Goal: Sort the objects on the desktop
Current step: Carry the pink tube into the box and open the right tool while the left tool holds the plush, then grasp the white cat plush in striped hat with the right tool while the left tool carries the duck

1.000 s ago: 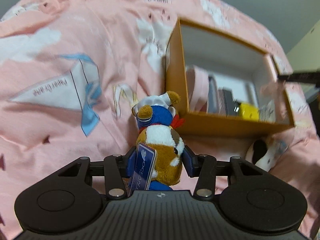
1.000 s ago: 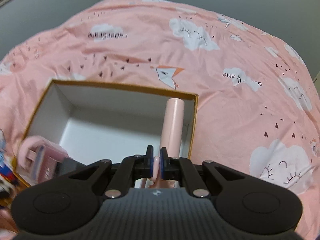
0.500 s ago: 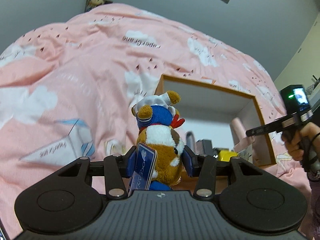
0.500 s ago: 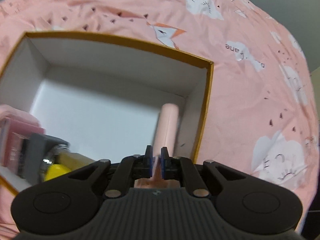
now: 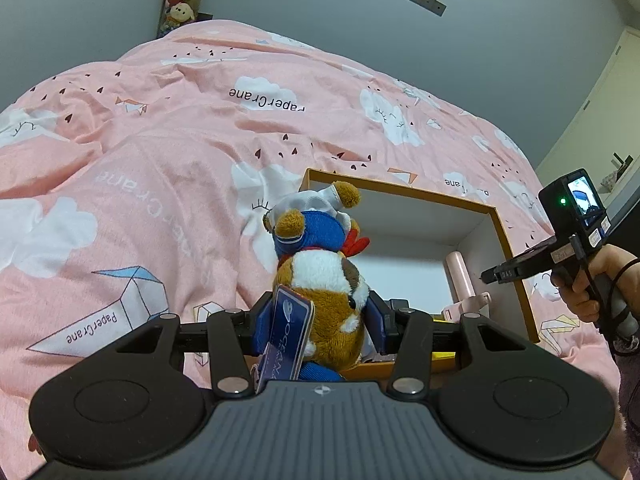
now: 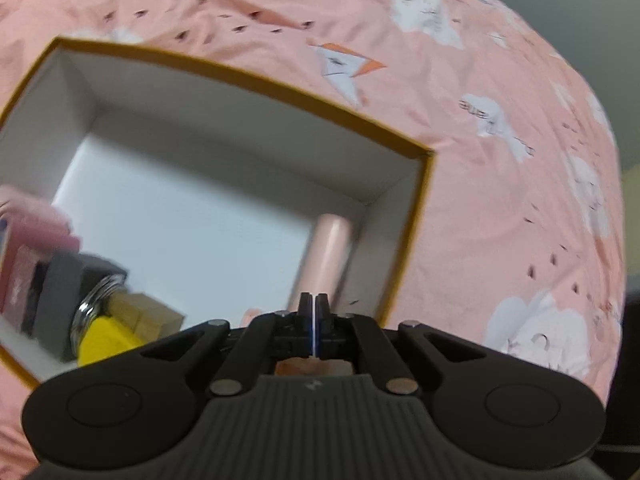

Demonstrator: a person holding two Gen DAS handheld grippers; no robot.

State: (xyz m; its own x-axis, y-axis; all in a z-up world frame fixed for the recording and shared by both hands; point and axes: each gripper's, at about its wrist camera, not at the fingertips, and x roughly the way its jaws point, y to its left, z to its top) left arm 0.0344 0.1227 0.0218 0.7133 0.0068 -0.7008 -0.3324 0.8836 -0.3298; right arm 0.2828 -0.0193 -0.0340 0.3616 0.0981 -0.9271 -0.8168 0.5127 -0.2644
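My left gripper [image 5: 320, 320] is shut on a brown and white plush toy [image 5: 320, 280] with a blue cap and a blue tag, held above the pink bedspread just before the open box [image 5: 400, 194]. The box has an orange rim [image 6: 280, 92] and a white inside. A pink tube [image 6: 328, 260] lies in its right corner, also visible in the left wrist view [image 5: 460, 276]. My right gripper [image 6: 315, 308] hangs over that corner, pointing steeply down. It is shut with nothing between its fingers. Seen from the left, its tip [image 5: 486, 276] is clear of the tube.
At the box's left end lie a yellow item [image 6: 104, 340], a grey object with a metal ring [image 6: 64, 292] and pink packets [image 6: 24, 264]. A person's hand [image 5: 588, 284] holds the right gripper. The pink bedspread [image 5: 160, 160] surrounds the box; grey walls stand behind.
The left gripper rose and tilted up with the plush toy. The right gripper dipped over the box corner; the pink piece once between its jaws is gone and they have shut.
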